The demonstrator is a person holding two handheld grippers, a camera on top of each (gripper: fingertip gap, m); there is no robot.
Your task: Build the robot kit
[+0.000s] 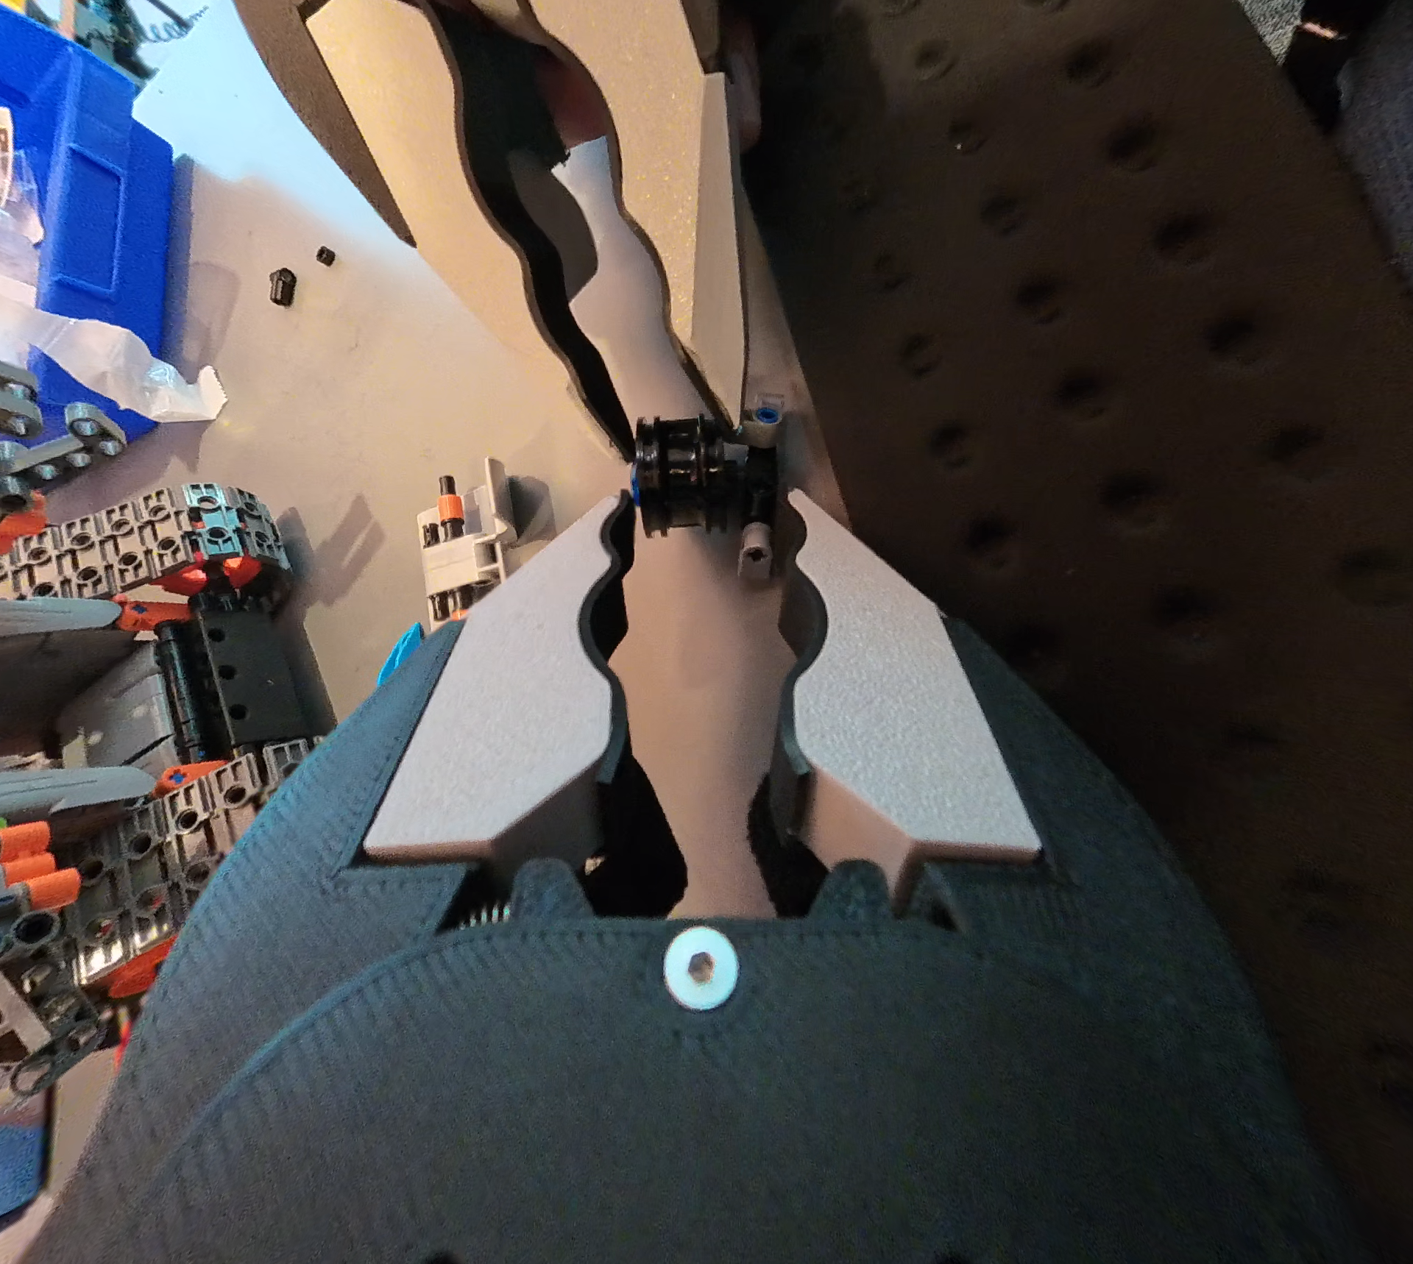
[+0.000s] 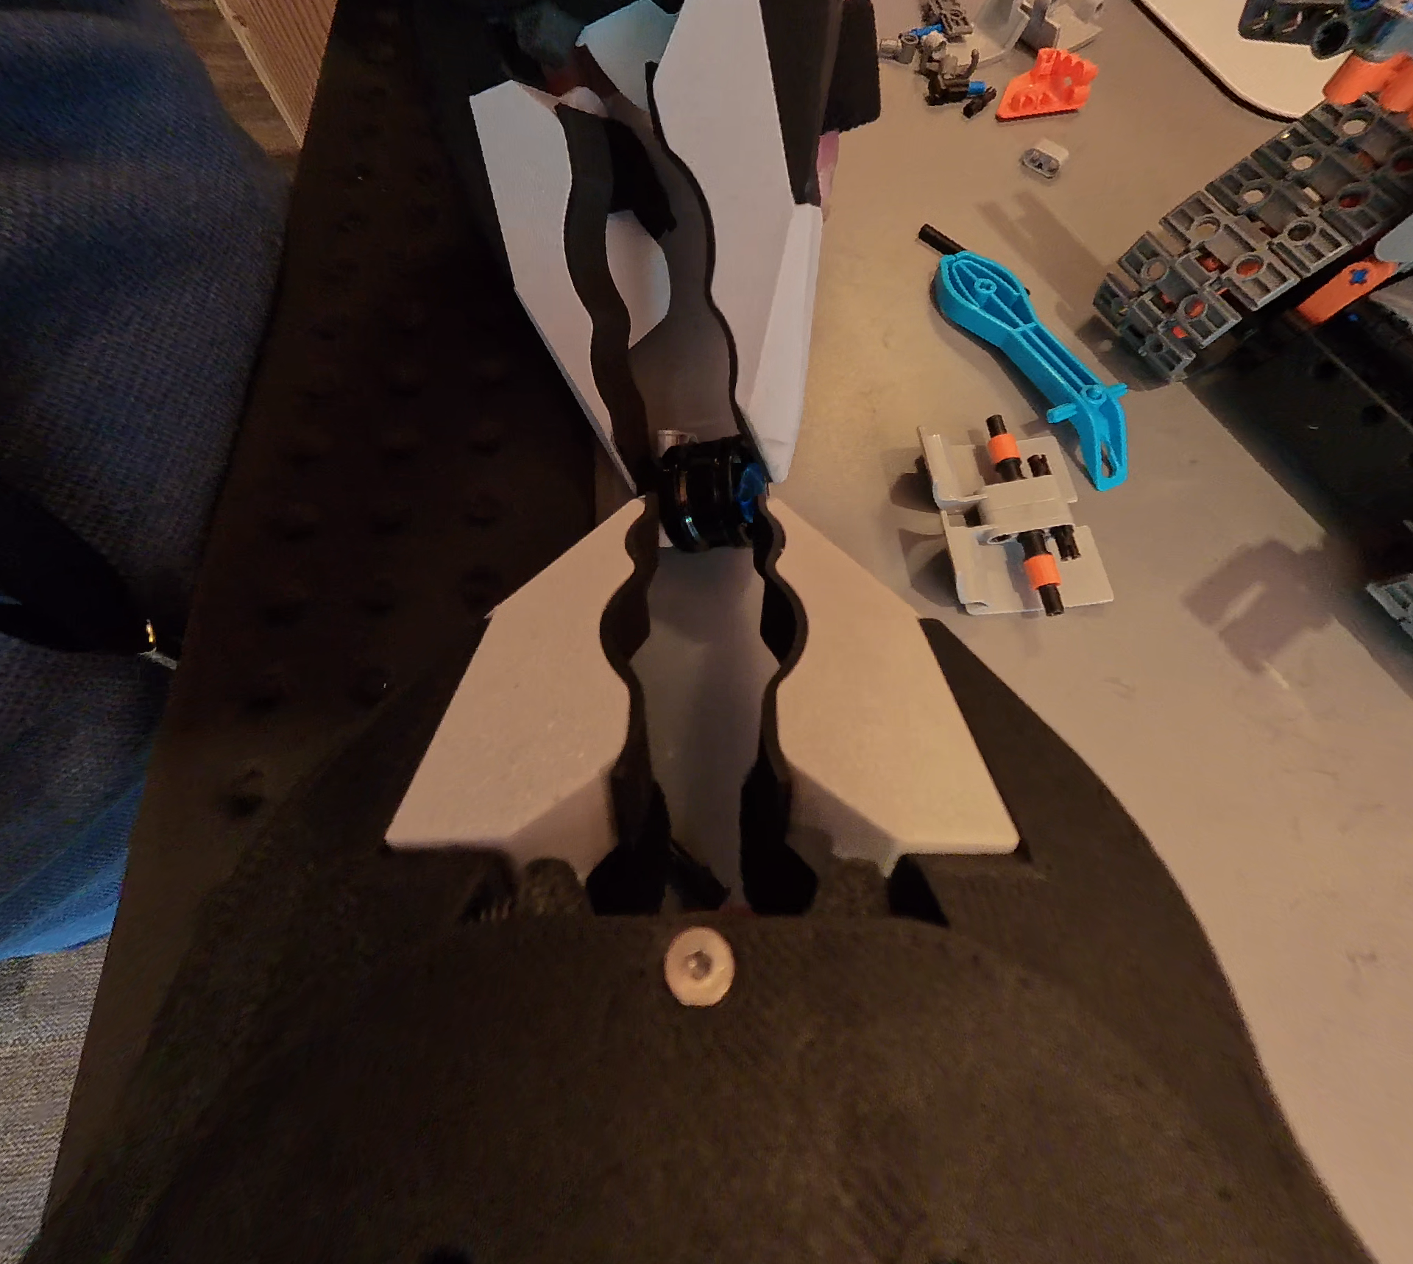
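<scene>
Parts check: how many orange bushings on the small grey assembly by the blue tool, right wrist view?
2, both on the grey assembly: one orange bushing at its far end, one at its near end. Others may be hidden underneath.

A blue plastic tool (image 2: pixel 1032 356) lies on the grey counter (image 2: pixel 1147 730), with a grey-and-orange brick assembly (image 2: pixel 1009 524) just beside it at six o'clock. A tracked brick model (image 2: pixel 1254 264) sits at three o'clock, an orange piece (image 2: pixel 1047 84) at twelve.
</scene>
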